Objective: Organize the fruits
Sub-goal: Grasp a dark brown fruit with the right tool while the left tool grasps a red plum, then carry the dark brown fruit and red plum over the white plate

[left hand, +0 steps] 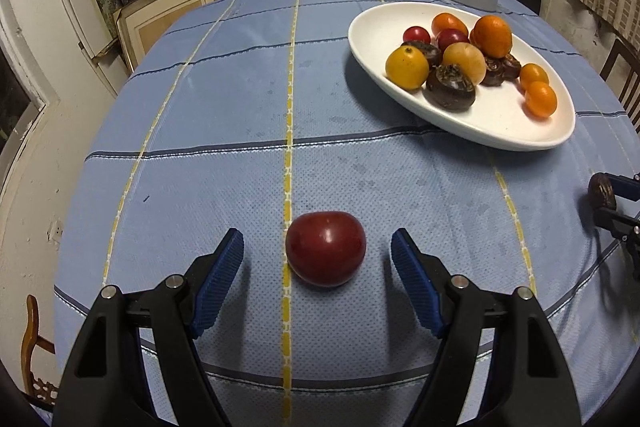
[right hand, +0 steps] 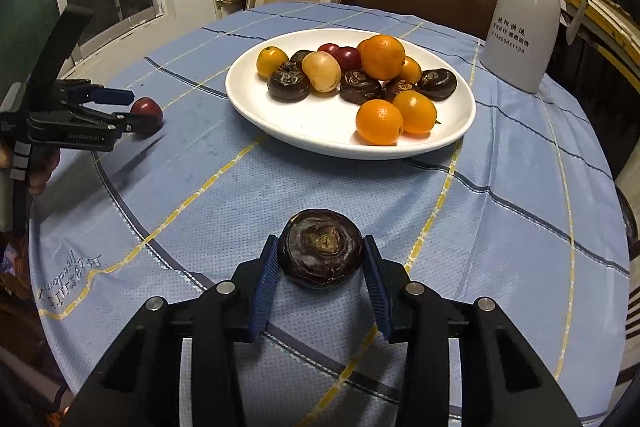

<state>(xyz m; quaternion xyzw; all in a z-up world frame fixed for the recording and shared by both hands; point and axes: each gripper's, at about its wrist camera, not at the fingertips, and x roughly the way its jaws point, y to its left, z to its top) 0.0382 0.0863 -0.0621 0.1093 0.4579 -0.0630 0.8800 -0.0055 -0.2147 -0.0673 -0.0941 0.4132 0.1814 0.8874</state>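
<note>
- Two grippers over a round desk (left hand: 224,99) covered in a blue plaid tablecloth with yellow stripes.
- Left gripper (left hand: 318,249): fingers (left hand: 218,277) spread wide, blue ribbed pads either side of a dark red plum (left hand: 326,247). Clear gaps on both sides; no contact. Plum sits on the cloth, right on a yellow stripe.
- Right wrist view shows the same left gripper (right hand: 134,109) at far left, with the plum (right hand: 149,115) at its fingertips.
- Right gripper (right hand: 321,255): fingers (right hand: 264,281) closed in on a dark brown water chestnut (right hand: 321,247), both pads pressed against its sides. Whether the chestnut is lifted or resting on the cloth, cannot tell.
- Left wrist view catches the right gripper (left hand: 604,201) at the right edge, with the chestnut (left hand: 601,191) between its tips.
- White oval plate (right hand: 304,123) sits beyond both grippers, toward the desk's middle. Its load: several orange kumquats (right hand: 379,121), a larger orange citrus (right hand: 383,57), two yellow loquats (right hand: 321,71), a few small red fruits (right hand: 346,59), several more water chestnuts (right hand: 289,85). Pieces crowd and touch each other.
- White thermos jug (right hand: 520,27) with black printed characters stands behind the plate, near the desk's far edge.
- Background: shelves of stacked boxes, blurred.
</note>
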